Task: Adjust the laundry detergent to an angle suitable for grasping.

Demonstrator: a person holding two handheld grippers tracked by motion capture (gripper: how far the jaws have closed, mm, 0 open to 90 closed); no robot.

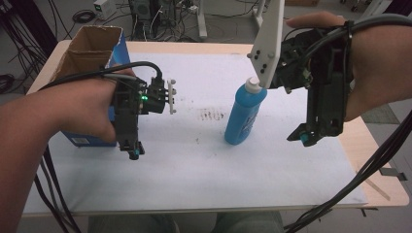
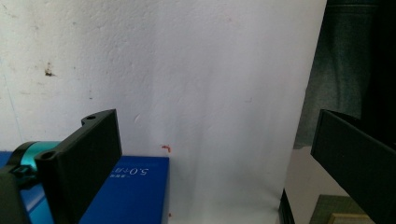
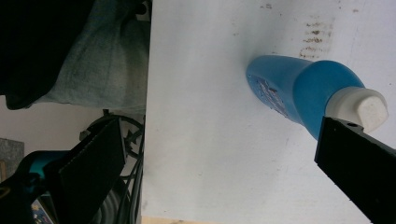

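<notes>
A blue bottle (image 1: 245, 114) with a white cap stands upright near the middle of the white table sheet (image 1: 194, 165). My left gripper (image 1: 132, 148) hangs pointing down at the left, just in front of the blue box, well apart from the bottle. In the left gripper view its jaws (image 2: 212, 121) stand wide open over bare sheet. My right gripper (image 1: 303, 137) is held to the right of the bottle, a little above the table. In the right gripper view the right gripper (image 3: 222, 126) is open, and the bottle (image 3: 299, 88) lies beside its right jaw, not between the jaws.
An open-topped cardboard box with blue sides (image 1: 92, 53) stands at the back left; its blue corner (image 2: 135, 186) is close to my left jaw. A brown smear (image 1: 211, 115) marks the sheet left of the bottle. Cables trail off the table's front edge on both sides.
</notes>
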